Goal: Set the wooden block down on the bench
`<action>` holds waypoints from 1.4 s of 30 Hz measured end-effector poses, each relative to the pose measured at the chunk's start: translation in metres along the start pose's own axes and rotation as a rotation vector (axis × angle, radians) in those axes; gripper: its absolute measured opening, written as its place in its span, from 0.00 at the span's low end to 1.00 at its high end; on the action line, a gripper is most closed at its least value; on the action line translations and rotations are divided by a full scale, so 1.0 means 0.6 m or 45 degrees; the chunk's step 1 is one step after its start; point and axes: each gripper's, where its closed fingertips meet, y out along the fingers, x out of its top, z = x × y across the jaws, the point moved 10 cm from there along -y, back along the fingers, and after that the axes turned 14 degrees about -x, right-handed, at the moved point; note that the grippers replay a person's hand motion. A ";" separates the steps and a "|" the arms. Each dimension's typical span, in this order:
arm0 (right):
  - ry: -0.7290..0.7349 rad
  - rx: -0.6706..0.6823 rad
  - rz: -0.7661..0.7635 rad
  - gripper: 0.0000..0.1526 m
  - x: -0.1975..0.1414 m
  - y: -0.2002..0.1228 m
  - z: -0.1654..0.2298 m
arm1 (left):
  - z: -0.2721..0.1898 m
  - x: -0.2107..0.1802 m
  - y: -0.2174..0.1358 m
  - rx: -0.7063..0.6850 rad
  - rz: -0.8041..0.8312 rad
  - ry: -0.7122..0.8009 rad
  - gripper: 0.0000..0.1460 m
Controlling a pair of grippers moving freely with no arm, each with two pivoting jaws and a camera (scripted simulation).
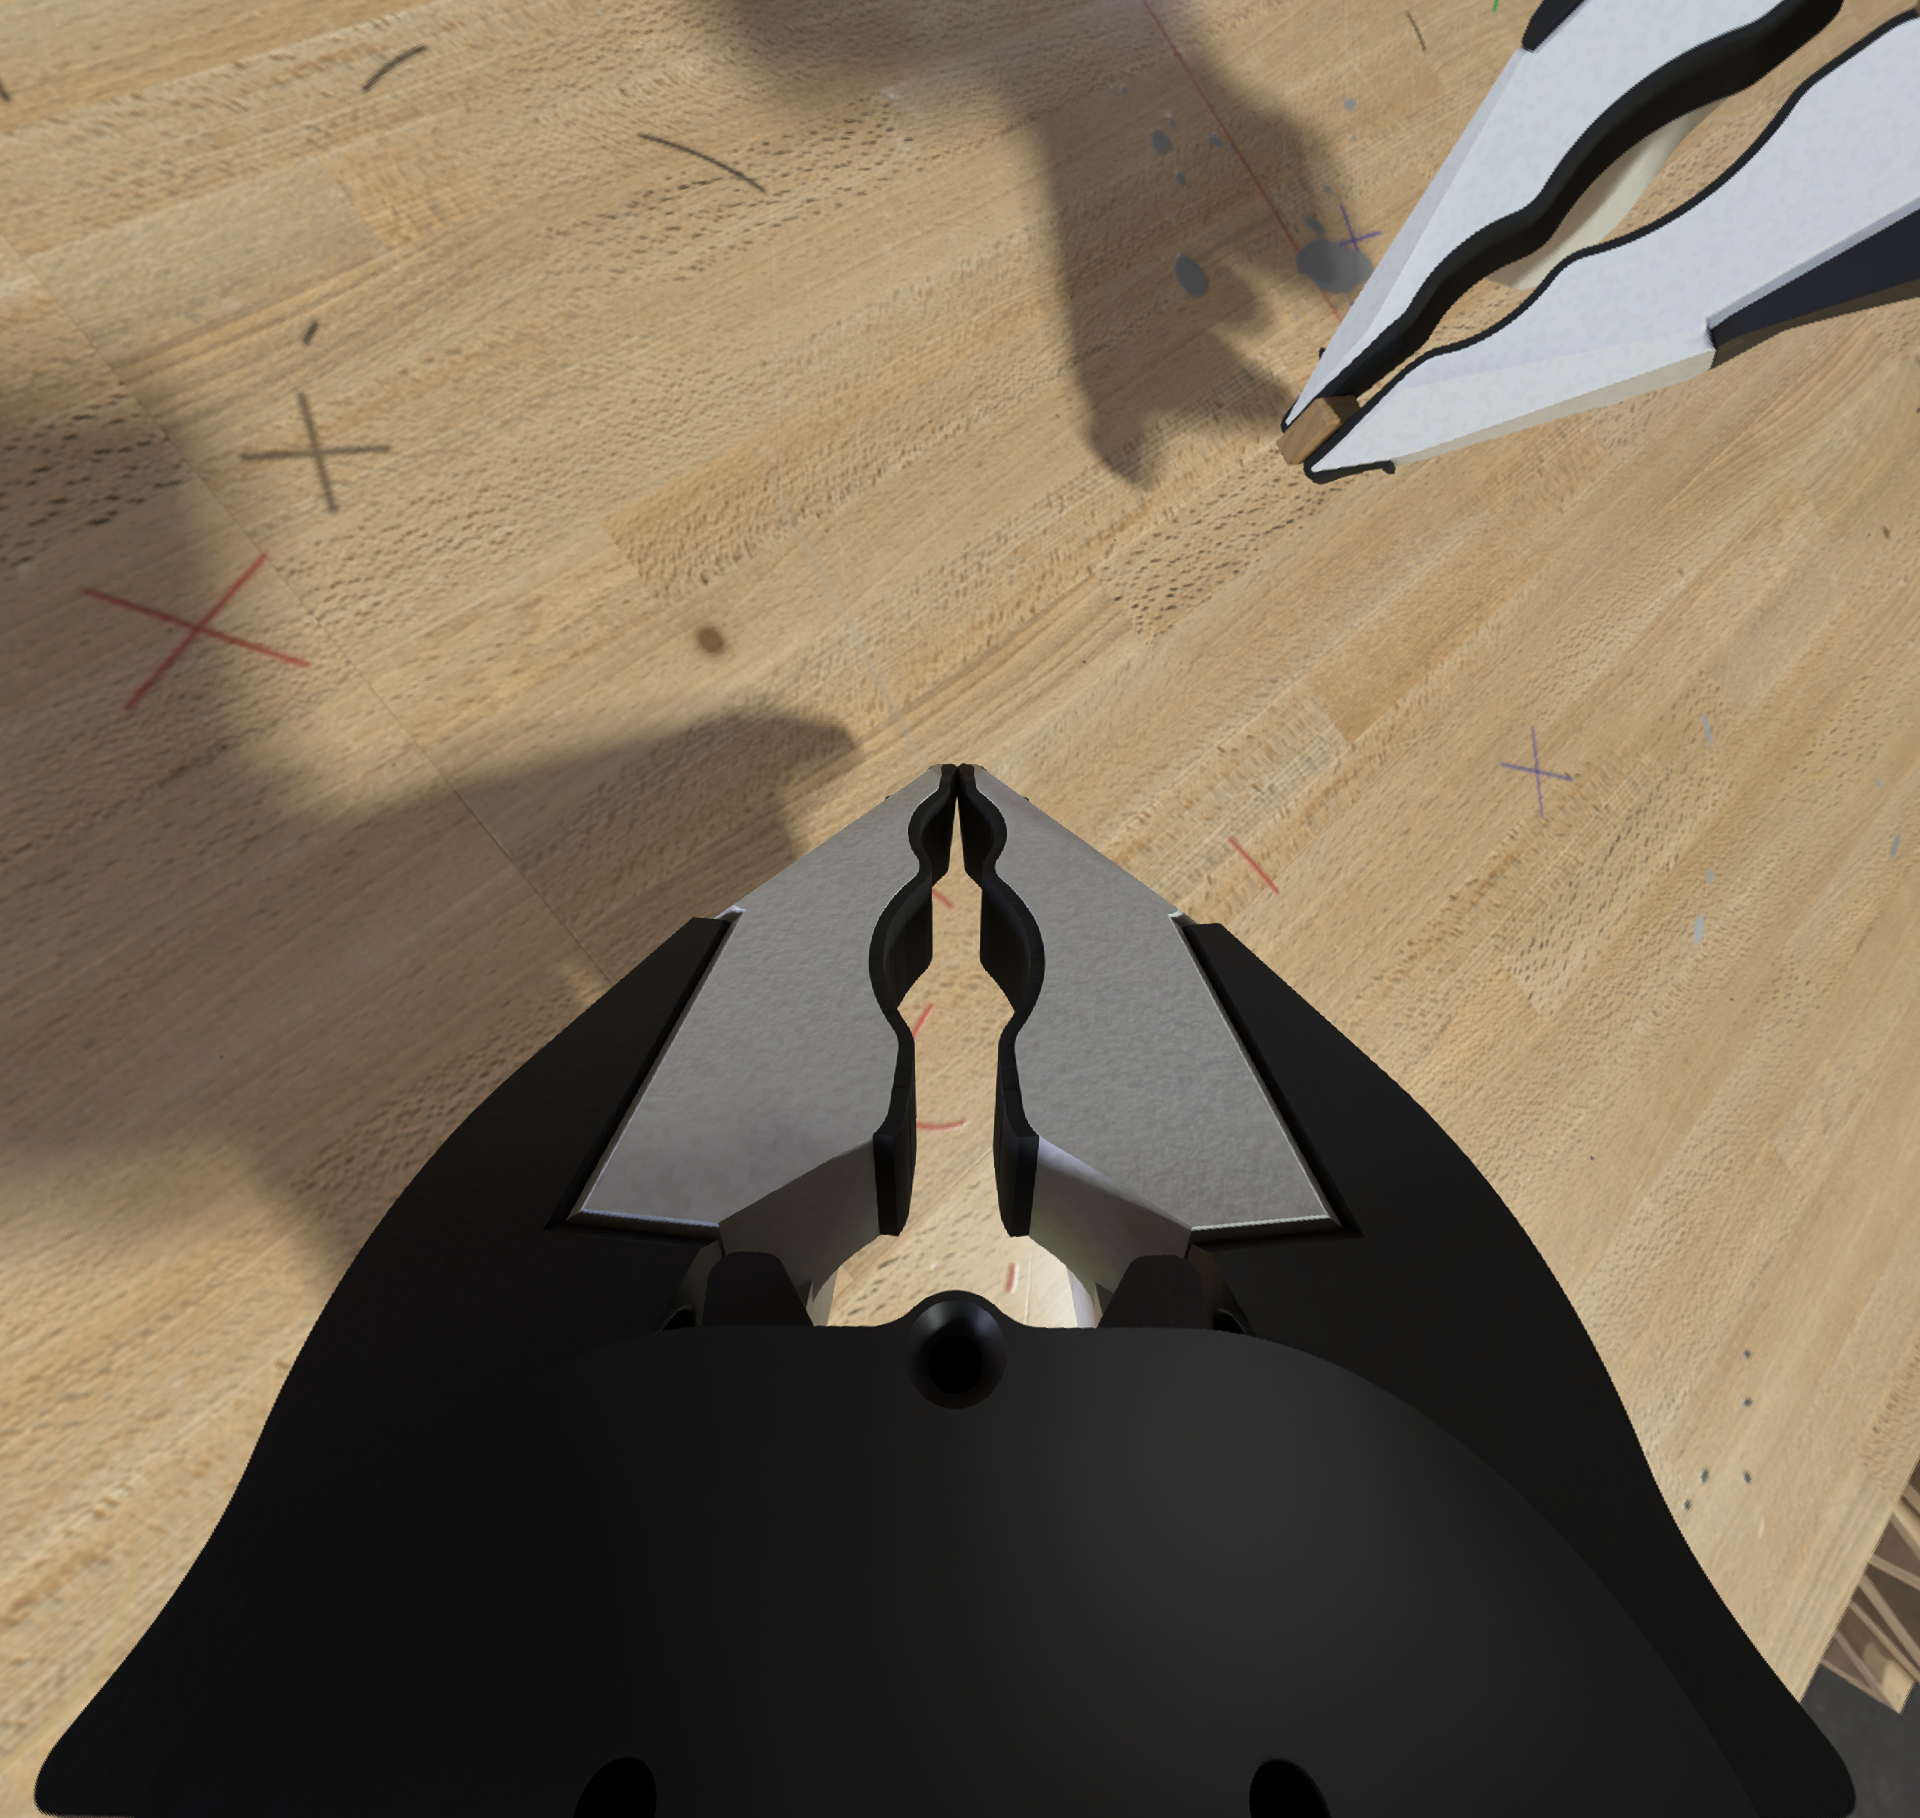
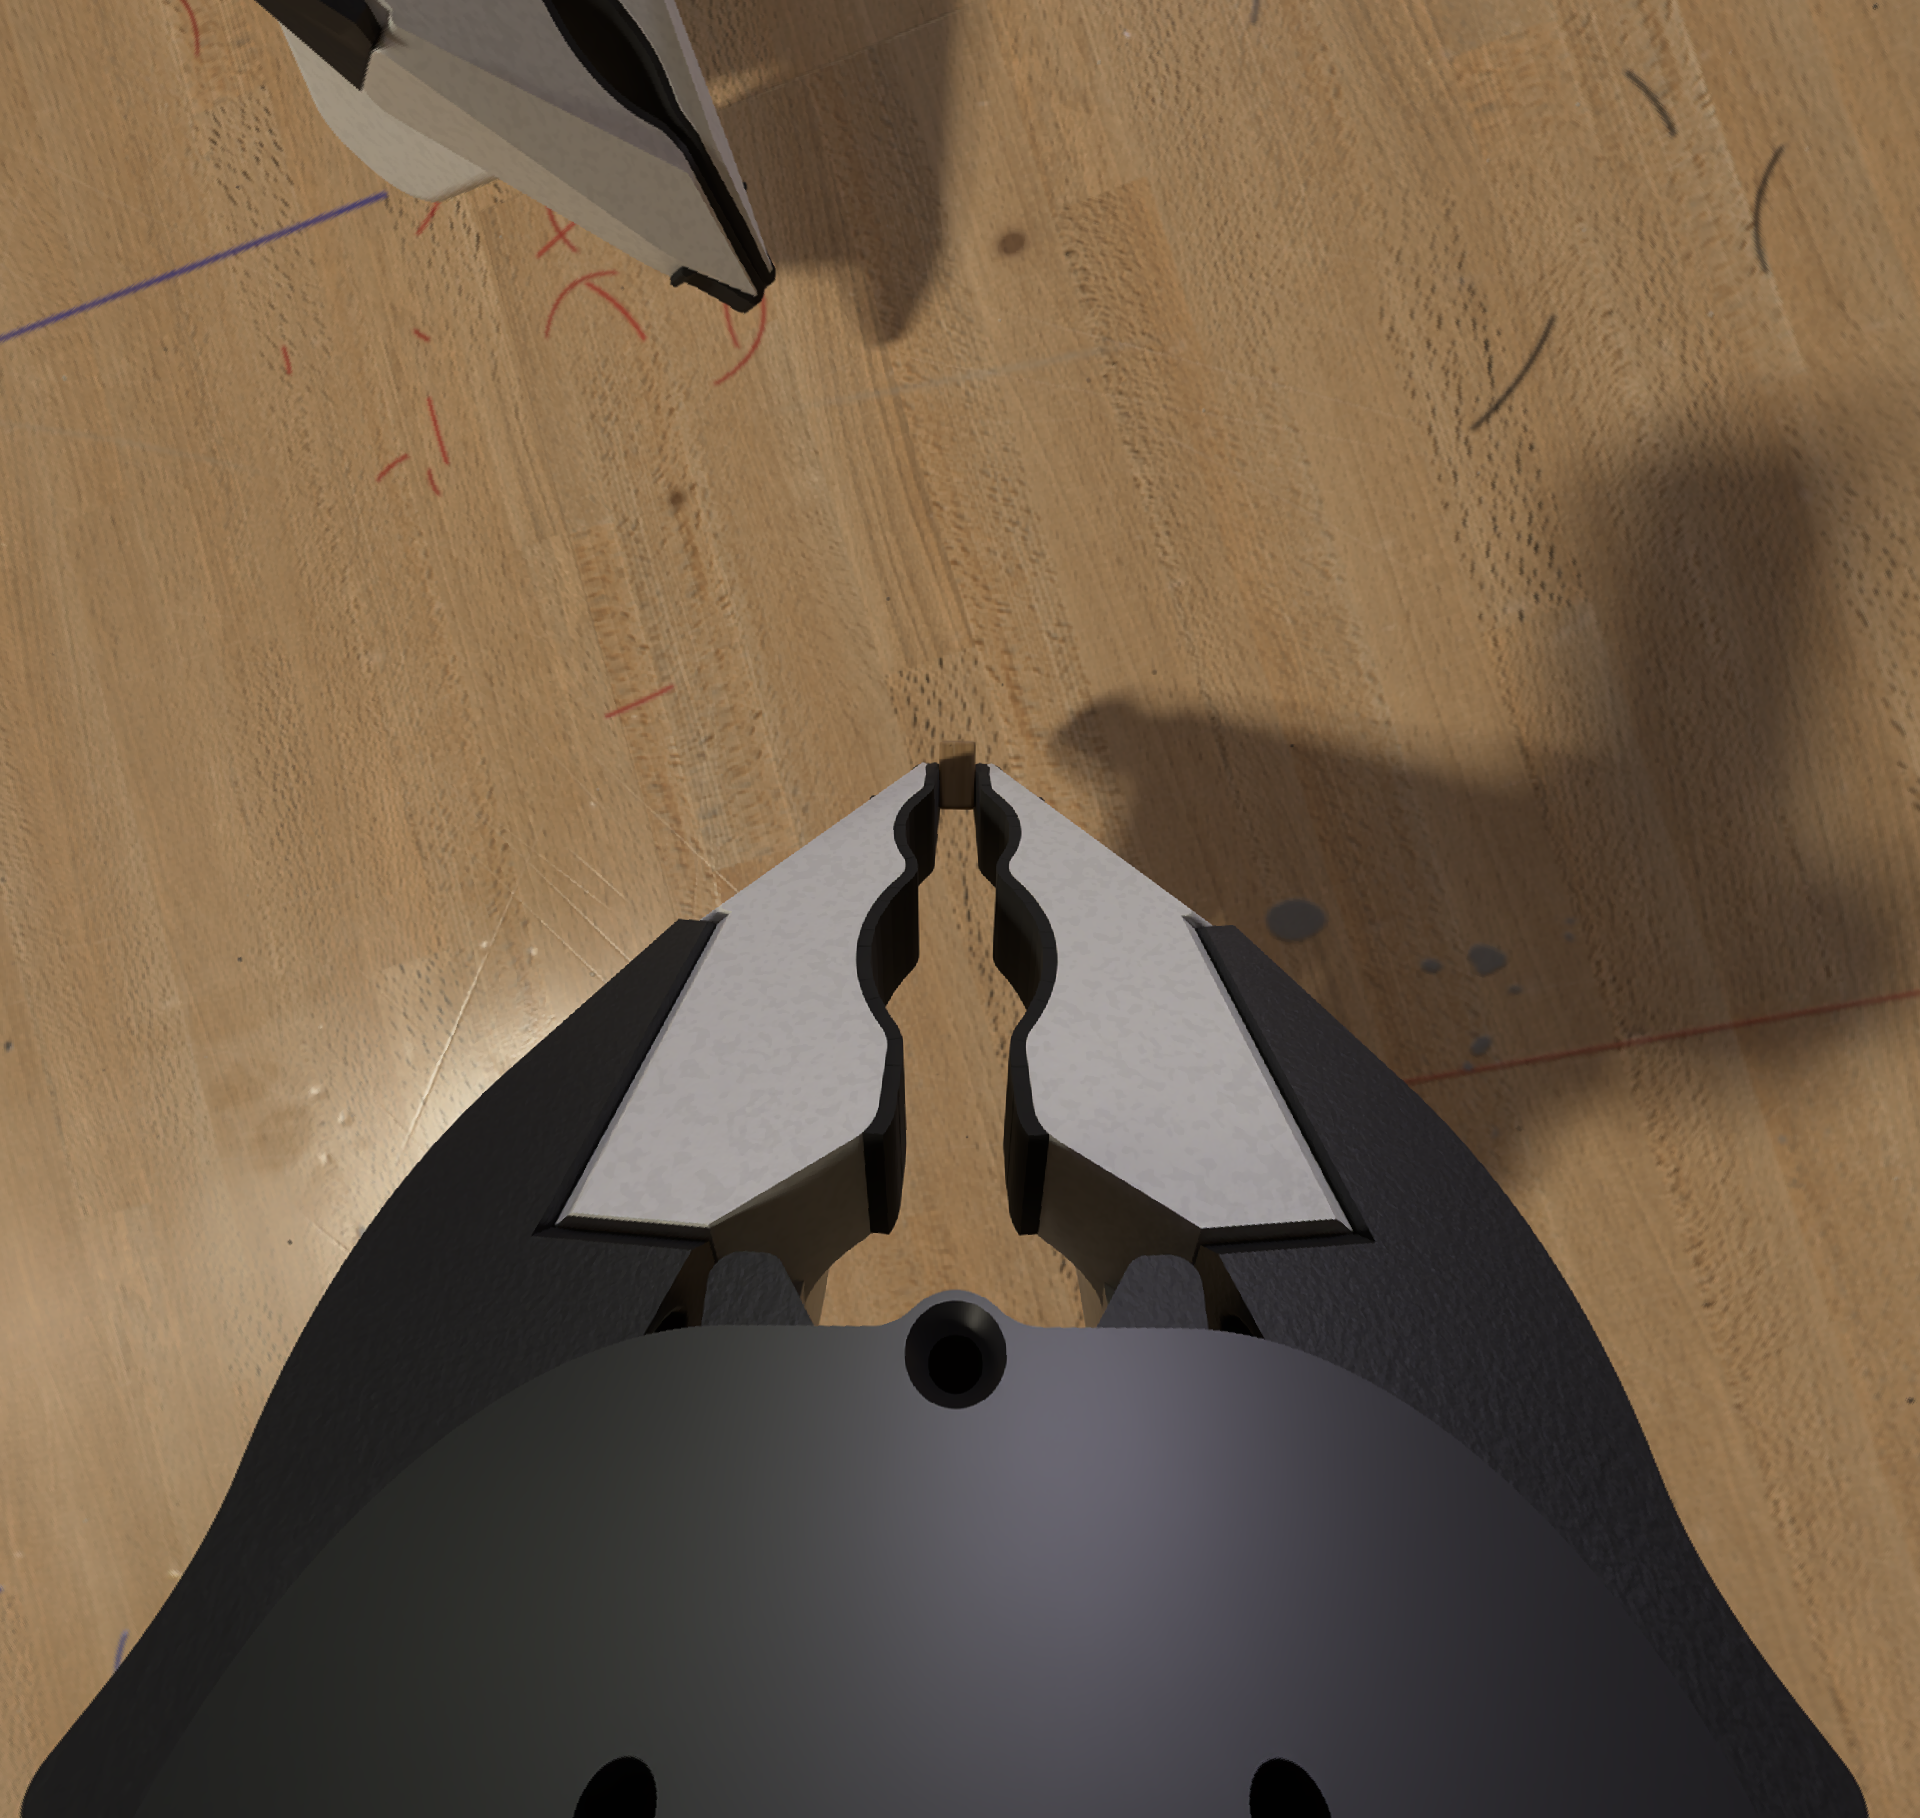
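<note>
Between the tips of the right gripper [image 2: 957, 781] sits the wooden block [image 2: 957, 779], pinched at its sides, small and tan, above the bench [image 2: 1195, 480]; whether it touches the wood I cannot tell. Judging by that, the setting-down is not finished: lowering and release remain. Left of the block, well apart, the left gripper [image 1: 957, 776] hangs with tips together, holding nothing. Around the block the bench is pale planking with pencil crosses, red arcs, grey paint spots and soft shadows; no room shows beyond it
</note>
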 end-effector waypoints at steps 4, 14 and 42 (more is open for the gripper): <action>-0.033 0.031 0.001 0.04 0.006 0.003 -0.004 | 0.001 0.007 0.005 0.018 0.031 0.007 0.00; -0.103 0.034 0.025 0.04 0.017 0.009 -0.002 | 0.014 0.023 0.009 0.031 0.083 0.028 0.00; -0.077 0.011 0.008 0.04 0.004 0.005 0.006 | -0.006 0.020 0.022 -0.003 0.131 0.043 0.00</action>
